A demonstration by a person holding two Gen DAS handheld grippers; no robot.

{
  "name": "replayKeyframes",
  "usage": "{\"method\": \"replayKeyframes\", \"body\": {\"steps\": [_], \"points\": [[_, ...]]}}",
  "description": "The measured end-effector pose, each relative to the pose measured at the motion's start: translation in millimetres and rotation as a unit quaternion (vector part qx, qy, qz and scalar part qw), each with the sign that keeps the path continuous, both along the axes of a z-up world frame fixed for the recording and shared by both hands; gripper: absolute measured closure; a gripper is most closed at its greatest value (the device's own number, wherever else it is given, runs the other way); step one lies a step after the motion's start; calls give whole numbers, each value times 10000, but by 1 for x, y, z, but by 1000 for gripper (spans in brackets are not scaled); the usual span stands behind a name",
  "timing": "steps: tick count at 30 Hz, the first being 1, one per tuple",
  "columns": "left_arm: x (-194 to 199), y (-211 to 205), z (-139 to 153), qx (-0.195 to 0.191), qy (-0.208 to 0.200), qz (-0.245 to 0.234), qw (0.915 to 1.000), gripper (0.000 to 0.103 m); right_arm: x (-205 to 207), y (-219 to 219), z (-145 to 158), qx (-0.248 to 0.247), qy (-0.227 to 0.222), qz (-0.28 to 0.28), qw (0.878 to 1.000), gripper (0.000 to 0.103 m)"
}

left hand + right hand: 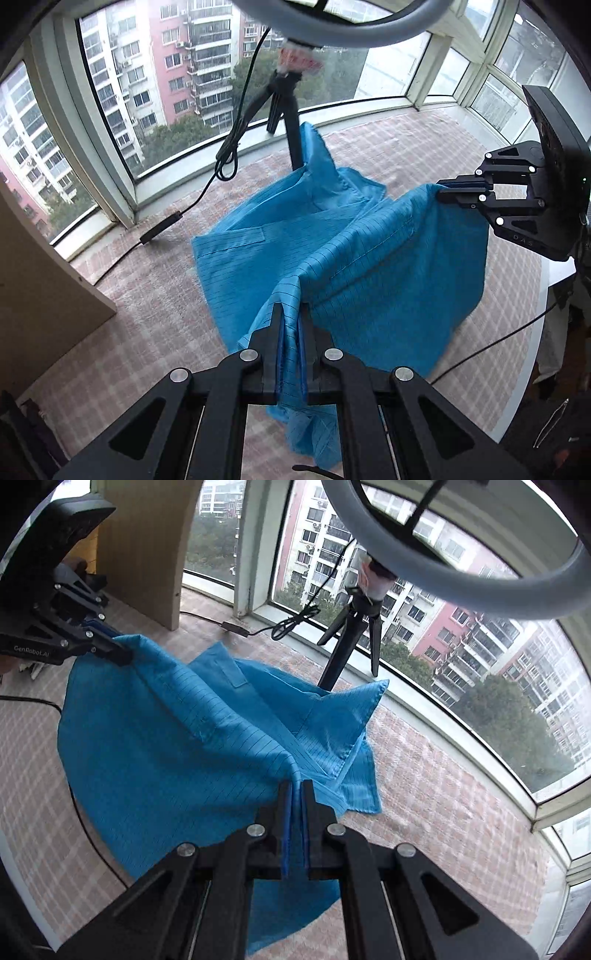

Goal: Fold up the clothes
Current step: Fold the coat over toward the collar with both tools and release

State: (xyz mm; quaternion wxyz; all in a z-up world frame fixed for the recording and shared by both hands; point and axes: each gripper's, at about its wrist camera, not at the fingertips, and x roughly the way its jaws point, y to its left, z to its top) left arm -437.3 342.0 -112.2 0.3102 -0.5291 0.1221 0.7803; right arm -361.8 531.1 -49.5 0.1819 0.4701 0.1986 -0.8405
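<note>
both grippers' fingers pinch the blue garment [369,258]: left gripper [290,317] and right gripper [295,794] hold it lifted over the checked cloth [147,314]. just behind it stands a black tripod [347,642] with a ring light [480,587], its cable [207,188] lying by the window.

The garment [332,251] hangs between the left gripper [290,314] and the right gripper [443,190], each pinching an edge, above the rug [147,314]. Behind it a tripod [347,642] stands by the window [155,92], a ring light [480,583] on top. A cable [207,184] trails over the rug left of the tripod, perhaps from the light.
</note>
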Motion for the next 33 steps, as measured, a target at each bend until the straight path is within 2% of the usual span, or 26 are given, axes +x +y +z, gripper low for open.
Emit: {"method": "replayKeyframes", "body": {"steps": [3, 5, 6, 7, 8, 9, 10, 11, 14, 15, 17, 20, 21, 23, 24, 25, 26, 29, 33], "points": [[-34, 0, -36, 29, -435, 49, 9990, 97, -36, 13, -34, -398, -296, -212, 9985, 97], [-51, -4, -55, 46, -678, 130, 9976, 91, -54, 31, -49, -837, -541, -561, 9934, 96], [-56, -10, -57, 141, -720, 249, 9970, 83, -60, 43, -54, -1131, -621, -760, 9887, 93], [-62, -16, -60, 237, -762, 369, 9961, 74, -61, 58, -54, -1563, -651, -958, 9809, 83], [-65, -23, -60, 343, -776, 487, 9952, 68, -59, 75, -55, -2034, -662, -1115, 9705, 66], [-64, -32, -56, 438, -719, 586, 9947, 64, -55, 89, -56, -2425, -670, -1233, 9599, 58], [-60, -42, -49, 506, -617, 665, 9946, 64, -51, 103, -57, -2811, -677, -1349, 9477, 48], [-56, -52, -43, 574, -516, 744, 9942, 63, -46, 117, -59, -3150, -689, -1447, 9355, 48], [-36, -79, -32, 994, -526, 951, 9891, 53, -31, 135, -66, -3590, -805, -1485, 9179, 48], [-28, -83, -33, 1158, -617, 993, 9864, 49, -27, 138, -68, -3693, -855, -1475, 9135, 47], [-12, -88, -36, 1408, -791, 1047, 9813, 48, -22, 134, -78, -3638, -1003, -1416, 9152, 43], [-8, -73, -54, 1351, -987, 959, 9812, 48, -16, 123, -89, -3484, -1308, -1297, 9190, 43], [-10, -68, -58, 1375, -1033, 976, 9803, 51, -17, 119, -94, -3465, -1353, -1282, 9194, 43], [-14, -61, -65, 1374, -1041, 1062, 9793, 70, -17, 114, -97, -3387, -1261, -1301, 9233, 44], [-16, -57, -69, 1301, -1029, 1077, 9802, 97, -18, 114, -98, -3374, -1218, -1322, 9241, 49], [-17, -54, -71, 1257, -1023, 1072, 9809, 102, -20, 115, -99, -3445, -1220, -1305, 9216, 75], [-17, -52, -69, 1254, -971, 1029, 9820, 102, -21, 116, -99, -3503, -1208, -1287, 9199, 97], [-17, -49, -57, 1266, -665, 891, 9857, 102, -28, 117, -88, -3541, -1035, -1210, 9215, 98], [-40, -50, -67, 1232, -578, 1067, 9849, 102, -48, 123, -68, -3721, -521, -1212, 9188, 98]]}}
